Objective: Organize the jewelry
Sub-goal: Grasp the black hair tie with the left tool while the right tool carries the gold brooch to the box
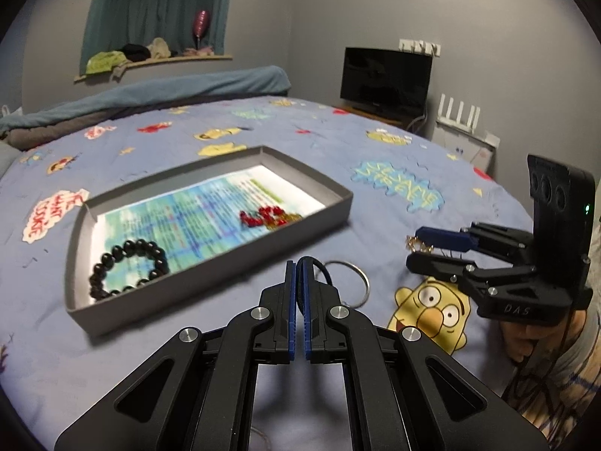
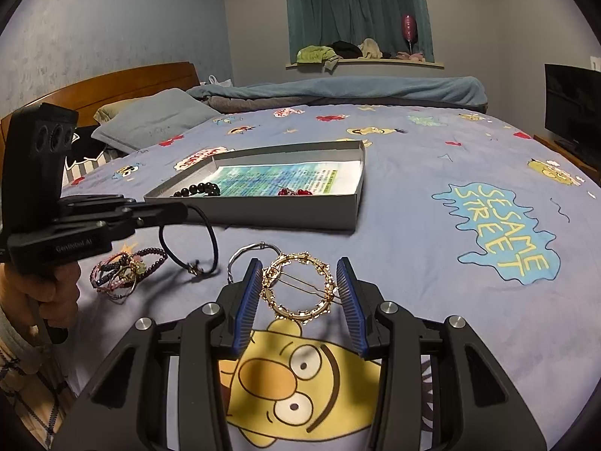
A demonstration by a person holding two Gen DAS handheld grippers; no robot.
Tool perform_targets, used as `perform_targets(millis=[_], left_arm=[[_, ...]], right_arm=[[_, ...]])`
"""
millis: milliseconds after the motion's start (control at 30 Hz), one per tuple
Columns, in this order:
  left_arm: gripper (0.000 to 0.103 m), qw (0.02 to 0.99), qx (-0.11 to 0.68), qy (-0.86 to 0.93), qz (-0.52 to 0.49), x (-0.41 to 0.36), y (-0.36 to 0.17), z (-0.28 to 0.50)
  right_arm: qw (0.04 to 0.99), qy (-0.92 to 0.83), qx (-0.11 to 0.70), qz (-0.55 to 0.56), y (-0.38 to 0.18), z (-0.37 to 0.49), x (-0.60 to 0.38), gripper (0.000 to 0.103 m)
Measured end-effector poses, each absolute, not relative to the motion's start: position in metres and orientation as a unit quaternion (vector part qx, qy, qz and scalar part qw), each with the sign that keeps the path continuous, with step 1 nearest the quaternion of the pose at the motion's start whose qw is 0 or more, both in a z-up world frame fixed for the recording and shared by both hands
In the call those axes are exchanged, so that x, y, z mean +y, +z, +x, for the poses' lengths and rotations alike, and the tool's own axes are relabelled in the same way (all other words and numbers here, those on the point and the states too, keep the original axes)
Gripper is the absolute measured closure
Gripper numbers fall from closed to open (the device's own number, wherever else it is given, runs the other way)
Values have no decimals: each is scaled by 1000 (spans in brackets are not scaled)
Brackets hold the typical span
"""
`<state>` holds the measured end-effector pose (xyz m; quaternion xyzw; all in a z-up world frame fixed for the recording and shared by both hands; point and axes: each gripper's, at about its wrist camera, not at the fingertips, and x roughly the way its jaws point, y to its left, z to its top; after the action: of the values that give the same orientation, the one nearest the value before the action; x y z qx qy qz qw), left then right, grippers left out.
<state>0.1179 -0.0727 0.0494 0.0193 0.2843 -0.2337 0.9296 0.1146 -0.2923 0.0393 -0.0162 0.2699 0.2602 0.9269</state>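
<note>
A grey tray (image 1: 311, 221) (image 2: 285, 212) on the bed holds a black bead bracelet (image 1: 127, 267) (image 2: 197, 189) and red bead jewelry (image 1: 263, 217) (image 2: 295, 191). My left gripper (image 1: 296, 267) (image 2: 176, 212) is shut on a black cord bracelet (image 2: 210, 240), which hangs from it just above the sheet. My right gripper (image 2: 298, 274) (image 1: 415, 244) is open, its fingers on either side of a gold ring-shaped hair clip (image 2: 298, 287) lying on the sheet. A silver ring bangle (image 1: 357, 278) (image 2: 248, 253) lies just behind the clip.
A tangle of purple and gold bracelets (image 2: 124, 270) lies on the sheet at the left. Pillows (image 2: 154, 120) and a folded blanket (image 2: 338, 90) lie at the far side of the bed. A TV (image 1: 385, 79) stands beyond the bed.
</note>
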Motion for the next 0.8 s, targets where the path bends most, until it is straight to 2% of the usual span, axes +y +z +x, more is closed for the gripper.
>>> perform_targets(millis=[467, 800], left_arm=[[99, 948, 235, -215, -8, -44, 73, 116], [99, 957, 218, -188, -35, -25, 84, 145]], right_arm=[[927, 271, 258, -15, 53, 132, -271, 62], [930, 268, 252, -14, 62, 165, -259, 62]])
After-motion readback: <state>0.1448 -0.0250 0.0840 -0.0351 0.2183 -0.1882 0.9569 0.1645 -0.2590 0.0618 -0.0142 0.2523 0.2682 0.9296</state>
